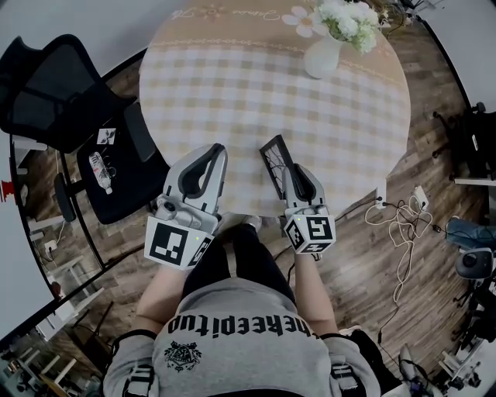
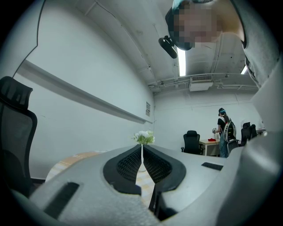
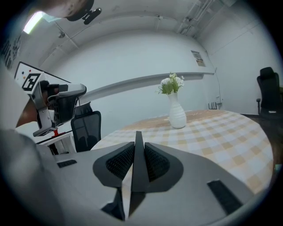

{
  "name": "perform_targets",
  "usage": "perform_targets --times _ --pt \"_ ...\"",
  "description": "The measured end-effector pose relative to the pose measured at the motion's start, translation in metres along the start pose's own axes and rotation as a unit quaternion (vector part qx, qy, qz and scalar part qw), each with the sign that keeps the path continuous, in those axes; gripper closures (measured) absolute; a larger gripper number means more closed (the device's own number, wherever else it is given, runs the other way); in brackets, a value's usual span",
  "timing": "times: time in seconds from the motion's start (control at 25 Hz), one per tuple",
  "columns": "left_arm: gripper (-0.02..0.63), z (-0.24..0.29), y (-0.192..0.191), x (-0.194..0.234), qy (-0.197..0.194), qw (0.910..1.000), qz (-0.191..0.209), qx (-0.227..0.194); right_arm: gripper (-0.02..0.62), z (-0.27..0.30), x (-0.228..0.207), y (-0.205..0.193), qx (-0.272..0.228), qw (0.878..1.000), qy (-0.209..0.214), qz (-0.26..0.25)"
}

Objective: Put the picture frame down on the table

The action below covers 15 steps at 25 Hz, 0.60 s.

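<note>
The right gripper (image 1: 292, 175) is clenched on the picture frame (image 1: 276, 163), and its own view shows the grip plainly: the frame stands edge-on as a thin dark blade between the two ribbed pads (image 3: 155, 162), which press on it from either side. The frame runs up past the pad tips and also drops below them, so the jaws hold it around its middle stretch rather than at a corner.

From the head view the frame sticks out ahead of the right gripper, over the near rim of the round table (image 1: 263, 93). It is held on edge and leans a little, with its dark face turned toward the left gripper (image 1: 217, 155). Whether its lower edge touches the checked cloth cannot be told; it looks close above it.

The left gripper sits just beside, to the left of the frame and clear of it, at the table's near edge. Its jaws are pressed together with nothing between them, and only a thin slit is left at the pads, through which the vase shows.

At the far side of the table stands the white vase (image 1: 322, 56) with white flowers (image 1: 349, 19), well apart from both grippers. A black office chair (image 1: 54, 85) is pushed up at the table's left
</note>
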<state>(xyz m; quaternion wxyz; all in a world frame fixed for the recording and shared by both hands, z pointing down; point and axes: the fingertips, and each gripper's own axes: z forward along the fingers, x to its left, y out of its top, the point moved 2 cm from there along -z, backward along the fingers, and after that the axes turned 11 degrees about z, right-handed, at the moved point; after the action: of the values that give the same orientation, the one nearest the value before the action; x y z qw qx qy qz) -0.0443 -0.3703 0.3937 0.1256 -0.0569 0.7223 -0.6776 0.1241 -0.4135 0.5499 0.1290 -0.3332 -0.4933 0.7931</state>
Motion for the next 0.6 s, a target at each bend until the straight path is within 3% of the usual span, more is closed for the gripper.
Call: perform_targets --times 0.6 --pt "0.580 0.001 -0.003 0.002 -0.001 1.0000 -0.002 0.006 0.506 0.007 -0.043 -0.009 0.069 0.996 -0.037 -0.044"
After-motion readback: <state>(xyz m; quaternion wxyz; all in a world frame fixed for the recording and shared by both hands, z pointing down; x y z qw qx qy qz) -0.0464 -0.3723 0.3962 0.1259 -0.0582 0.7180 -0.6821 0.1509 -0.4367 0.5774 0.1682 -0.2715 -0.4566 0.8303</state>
